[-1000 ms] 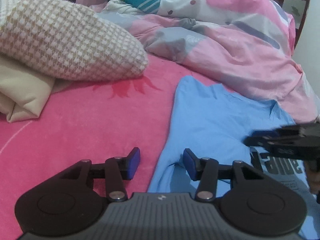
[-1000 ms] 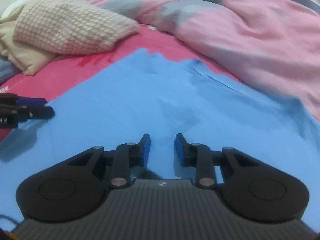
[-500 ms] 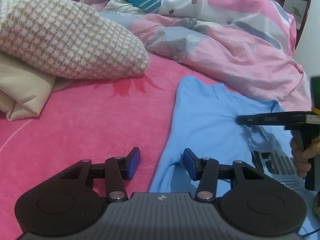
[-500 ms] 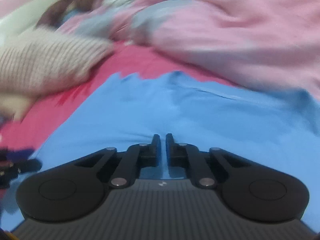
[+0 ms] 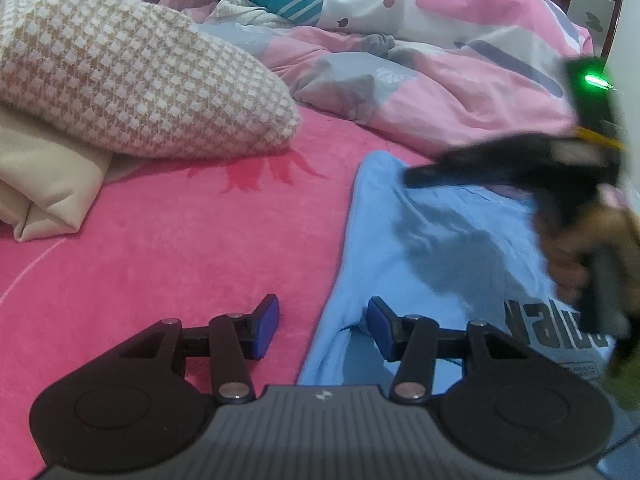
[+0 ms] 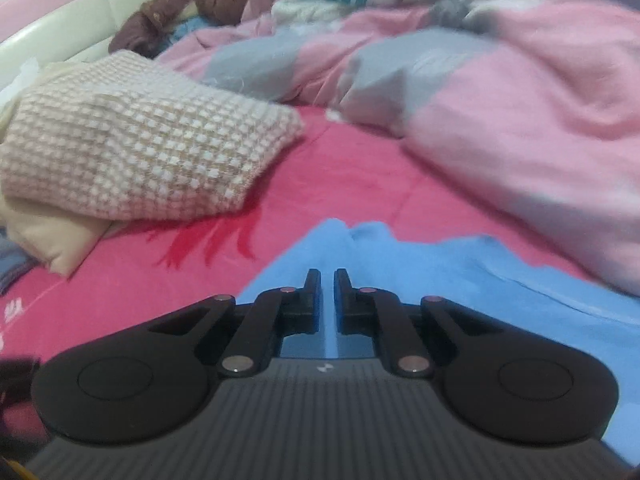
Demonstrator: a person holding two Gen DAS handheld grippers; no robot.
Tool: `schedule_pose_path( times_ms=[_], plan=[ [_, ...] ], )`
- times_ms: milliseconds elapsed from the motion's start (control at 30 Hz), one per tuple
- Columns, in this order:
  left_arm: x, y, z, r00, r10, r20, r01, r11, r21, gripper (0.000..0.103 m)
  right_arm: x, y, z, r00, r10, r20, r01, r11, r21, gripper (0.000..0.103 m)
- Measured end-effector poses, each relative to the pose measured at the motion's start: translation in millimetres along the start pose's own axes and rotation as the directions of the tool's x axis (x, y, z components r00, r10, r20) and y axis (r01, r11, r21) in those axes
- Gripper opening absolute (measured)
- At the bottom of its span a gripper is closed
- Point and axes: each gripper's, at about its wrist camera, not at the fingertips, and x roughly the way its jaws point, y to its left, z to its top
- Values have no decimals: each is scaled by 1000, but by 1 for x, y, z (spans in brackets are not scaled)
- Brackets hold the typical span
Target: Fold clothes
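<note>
The blue shirt (image 5: 432, 248) lies flat on the pink bedspread (image 5: 180, 248), its printed lettering cut off; the left gripper (image 5: 322, 322) gapes over its edge; the right gripper (image 6: 327, 300), blurred, looks nearly closed, grasp uncertain.

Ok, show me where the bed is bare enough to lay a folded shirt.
Bare pink sheet lies between the checked pillow, the blue shirt and the open left tool. The back is crowded with a rumpled quilt; the beige cushion fills the left edge.
</note>
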Motion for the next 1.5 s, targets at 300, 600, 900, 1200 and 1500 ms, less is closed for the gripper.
schedule_pose_path(
  times_ms=[300,600,900,1200,1500],
  plan=[
    [-1,1,0,1000,-8,-5,8,1000,-8,51,22,-33,29,998,-46,46,36,980,194,7],
    [-3,3,0,1000,0,-4,0,1000,-27,51,31,5,20,997,58,-43,-53,993,102,4],
    [-6,-3,0,999,33,4,-33,999,-2,54,-50,-43,17,998,2,67,-19,965,260,9],
    [-6,10,2,1000,5,2,-5,997,-78,55,-75,-58,-66,992,-55,-109,77,976,204,6],
    [-5,18,5,1000,-21,1,21,992,-128,55,-112,-33,-72,998,15,-60,-4,985,175,9]
  ],
)
